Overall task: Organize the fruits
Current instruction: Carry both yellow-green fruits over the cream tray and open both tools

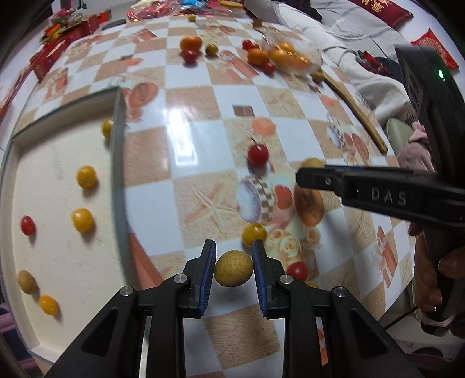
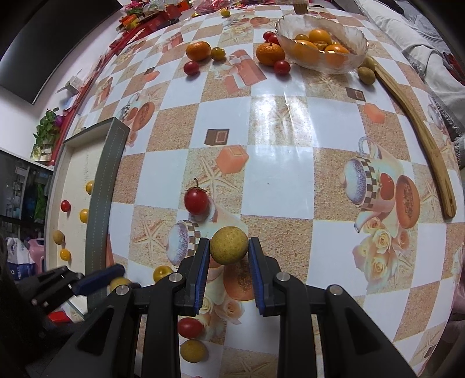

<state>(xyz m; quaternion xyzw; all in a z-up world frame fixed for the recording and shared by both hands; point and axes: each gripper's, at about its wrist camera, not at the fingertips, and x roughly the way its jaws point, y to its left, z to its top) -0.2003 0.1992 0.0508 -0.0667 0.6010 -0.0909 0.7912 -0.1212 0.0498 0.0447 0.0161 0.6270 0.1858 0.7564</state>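
Observation:
My left gripper (image 1: 234, 253) is shut on a tan longan (image 1: 233, 268) above the checked tablecloth. My right gripper (image 2: 228, 247) is shut on another tan longan (image 2: 229, 245); it also shows from the side in the left wrist view (image 1: 312, 171). A cream tray (image 1: 66, 261) with a grey rim lies at the left and holds several small yellow and red fruits. A glass bowl (image 2: 353, 32) of oranges stands at the far right. A red cherry tomato (image 2: 196, 200) and a yellow one (image 2: 162, 272) lie loose near both grippers.
Loose mandarins (image 2: 198, 51), cherry tomatoes (image 2: 282, 67) and longans (image 2: 366, 75) lie around the bowl. A long wooden stick (image 2: 430, 145) lies along the table's right edge. Red boxes and packets (image 1: 58, 43) crowd the far left corner. A sofa with cushions (image 1: 377, 26) is beyond.

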